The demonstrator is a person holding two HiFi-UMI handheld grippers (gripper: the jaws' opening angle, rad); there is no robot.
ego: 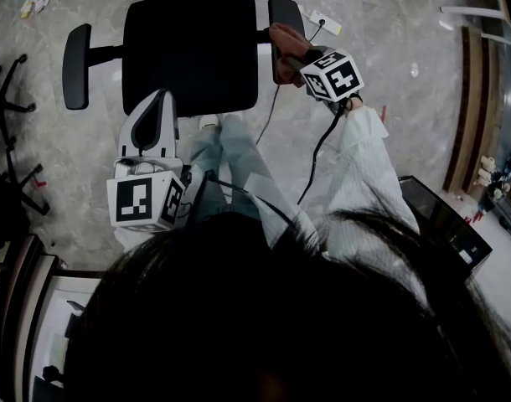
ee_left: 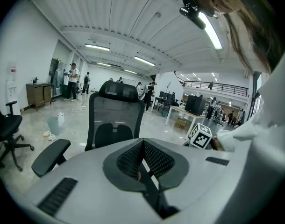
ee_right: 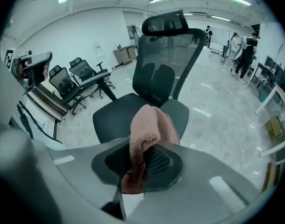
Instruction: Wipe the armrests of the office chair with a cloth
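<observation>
The black office chair (ego: 188,48) stands in front of me, with its left armrest (ego: 75,65) and right armrest (ego: 285,13). My right gripper (ego: 282,57), under its marker cube, is shut on a reddish-pink cloth (ego: 287,50) that lies at the near end of the right armrest. In the right gripper view the cloth (ee_right: 149,129) bunches up between the jaws and hangs down, with the seat (ee_right: 128,113) beyond. My left gripper (ego: 159,99) points at the seat's front edge, shut and empty. Its own view shows the chair back (ee_left: 115,115) and the left armrest (ee_left: 51,155).
A black cable (ego: 268,115) runs over the marble floor to a white power strip (ego: 327,22). Other office chairs (ego: 8,99) stand at the left, and paper scraps (ego: 33,5) lie at the far left. A dark desk (ego: 444,216) is at the right. People stand far off.
</observation>
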